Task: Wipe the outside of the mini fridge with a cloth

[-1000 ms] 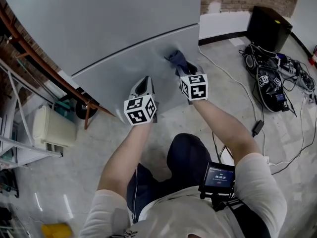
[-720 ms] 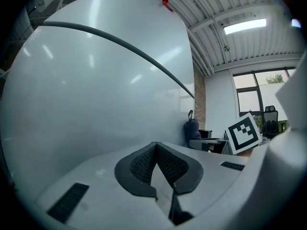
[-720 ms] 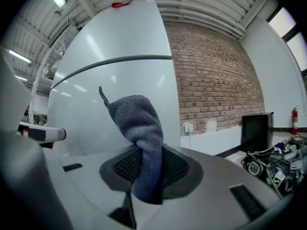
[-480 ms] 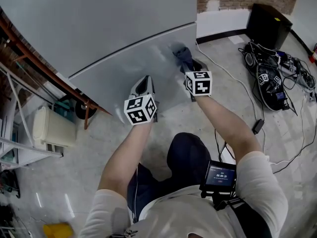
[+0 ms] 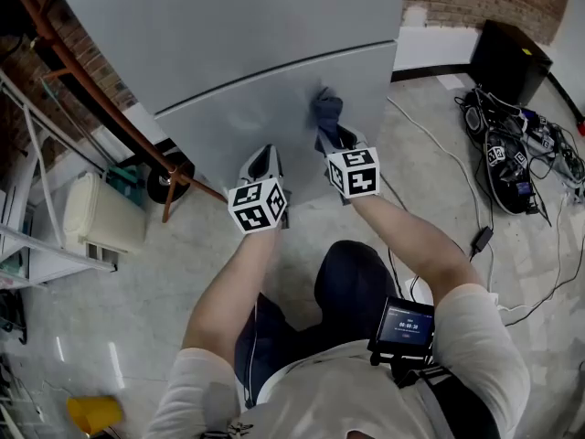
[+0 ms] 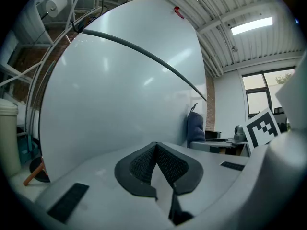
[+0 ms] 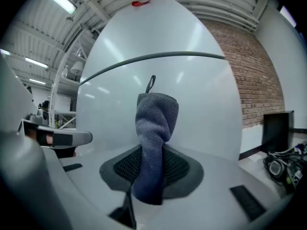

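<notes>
Right gripper [image 7: 152,174] is pinched on the cloth [image 7: 154,121] near its lower end. The free end stands ahead of the fingertips, against the mini fridge [image 7: 201,109] lower door. Cloth judged soft, limp and light (best held low, bunched). Left gripper [image 6: 156,169] is closed and empty, with the fridge just beyond its tips.

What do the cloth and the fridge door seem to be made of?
Cloth: soft terry or microfibre, grey-blue, matte; fuzzy nap, limp folds.
Fridge door: smooth pale grey painted metal or plastic, can't tell which; semi-gloss, mirroring ceiling lights.
</notes>
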{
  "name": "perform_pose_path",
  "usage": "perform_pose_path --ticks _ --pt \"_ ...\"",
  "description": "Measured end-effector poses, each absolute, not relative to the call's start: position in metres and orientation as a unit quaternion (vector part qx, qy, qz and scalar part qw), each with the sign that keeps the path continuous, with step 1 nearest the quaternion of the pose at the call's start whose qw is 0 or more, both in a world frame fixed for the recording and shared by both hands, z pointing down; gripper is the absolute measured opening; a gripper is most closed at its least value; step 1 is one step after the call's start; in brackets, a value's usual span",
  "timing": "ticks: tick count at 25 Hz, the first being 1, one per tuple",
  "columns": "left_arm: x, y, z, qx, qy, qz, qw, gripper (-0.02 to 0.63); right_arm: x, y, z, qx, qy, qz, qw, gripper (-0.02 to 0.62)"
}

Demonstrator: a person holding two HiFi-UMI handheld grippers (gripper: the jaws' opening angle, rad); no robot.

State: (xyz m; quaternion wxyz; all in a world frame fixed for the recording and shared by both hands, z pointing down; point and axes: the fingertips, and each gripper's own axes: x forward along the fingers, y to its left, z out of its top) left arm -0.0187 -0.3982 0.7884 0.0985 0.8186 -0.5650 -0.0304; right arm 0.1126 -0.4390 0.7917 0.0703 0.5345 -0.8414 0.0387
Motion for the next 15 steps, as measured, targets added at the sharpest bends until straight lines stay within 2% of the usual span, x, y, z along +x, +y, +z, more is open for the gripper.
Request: perform_pose_path --ticks 8,15 --pt "-0.11 -0.371 0.817 0.785 -0.609 -0.032 0.109 0.003 -0.029 -0.392 0.824 0.43 -0.896 -0.004 0.114 0.11" --pt "-0.198 -0.342 0.851 0.742 -0.658 -0.032 0.126 0.003 -0.13 -0.369 0.87 0.371 -0.917 0.01 0.144 0.11"
